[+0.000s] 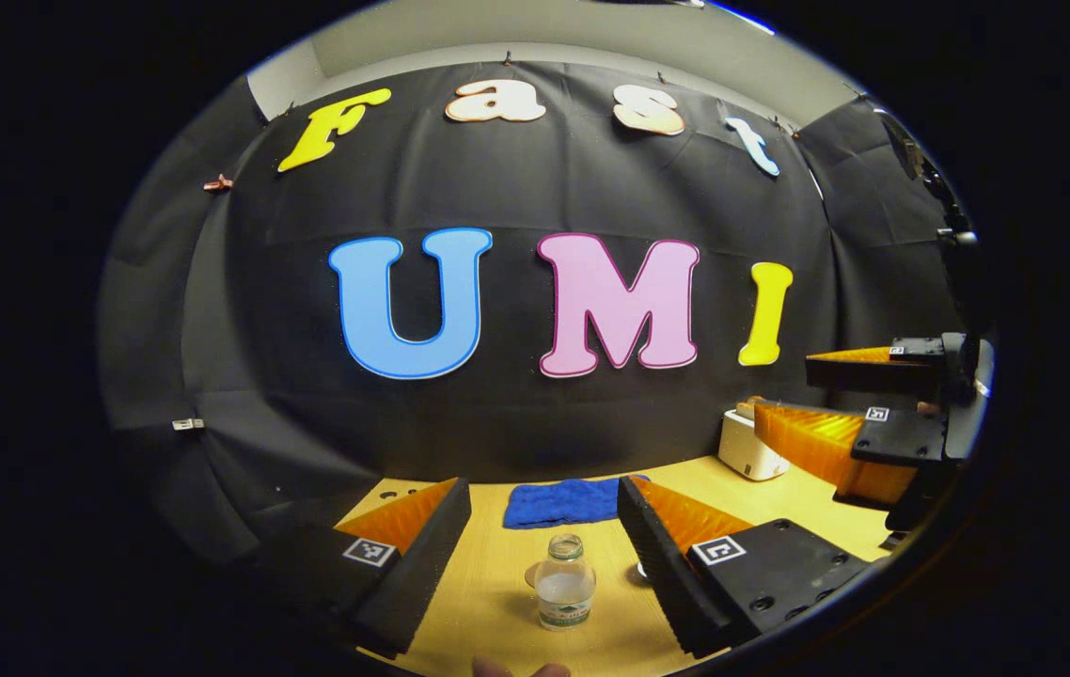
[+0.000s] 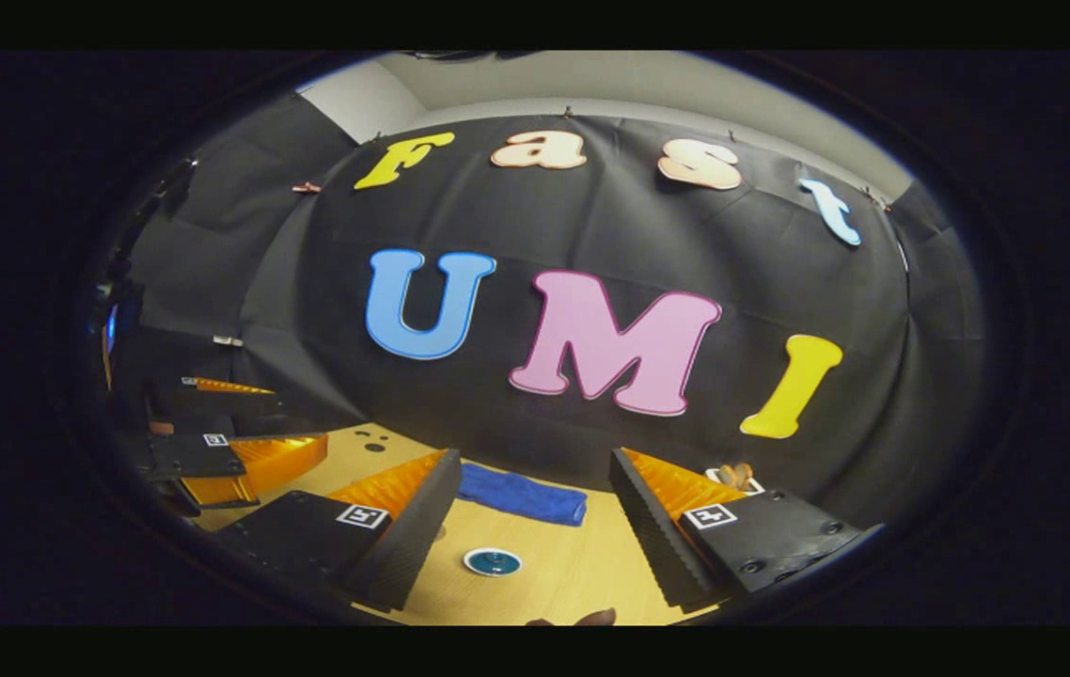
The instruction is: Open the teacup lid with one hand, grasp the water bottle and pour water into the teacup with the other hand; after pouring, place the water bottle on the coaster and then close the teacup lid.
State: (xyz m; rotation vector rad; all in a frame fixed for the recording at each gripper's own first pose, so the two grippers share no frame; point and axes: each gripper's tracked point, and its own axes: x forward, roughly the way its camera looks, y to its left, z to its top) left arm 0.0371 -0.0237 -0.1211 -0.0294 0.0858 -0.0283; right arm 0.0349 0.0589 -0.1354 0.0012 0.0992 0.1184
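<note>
Bottle (image 1: 564,583) dead ahead of the left gripper (image 1: 544,545), standing upright on the wooden table (image 1: 488,602), its long axis vertical and its open mouth at the top, right on the line between the two fingers. Those jaws are spread wide, nothing in them, the bottle sitting just beyond the tips and well apart from either finger. Behind it lies a blue cloth (image 1: 561,501) near the back wall, and a white box (image 1: 749,447) off toward the far side.

Over in the right gripper view, the right gripper (image 2: 530,531) is also gaping, empty, hovering above the table with a small round teal-and-white piece (image 2: 492,561) lying flat between and just ahead of its fingers; that looks like the teacup's lid or the coaster, and I can't tell which. The teacup itself I can't make out.

So the left hand looks the nearer one for the bottle: a straight push forward and down should bring the fingers to either side of its body. Both grippers are held level, pointing at the back wall.
</note>
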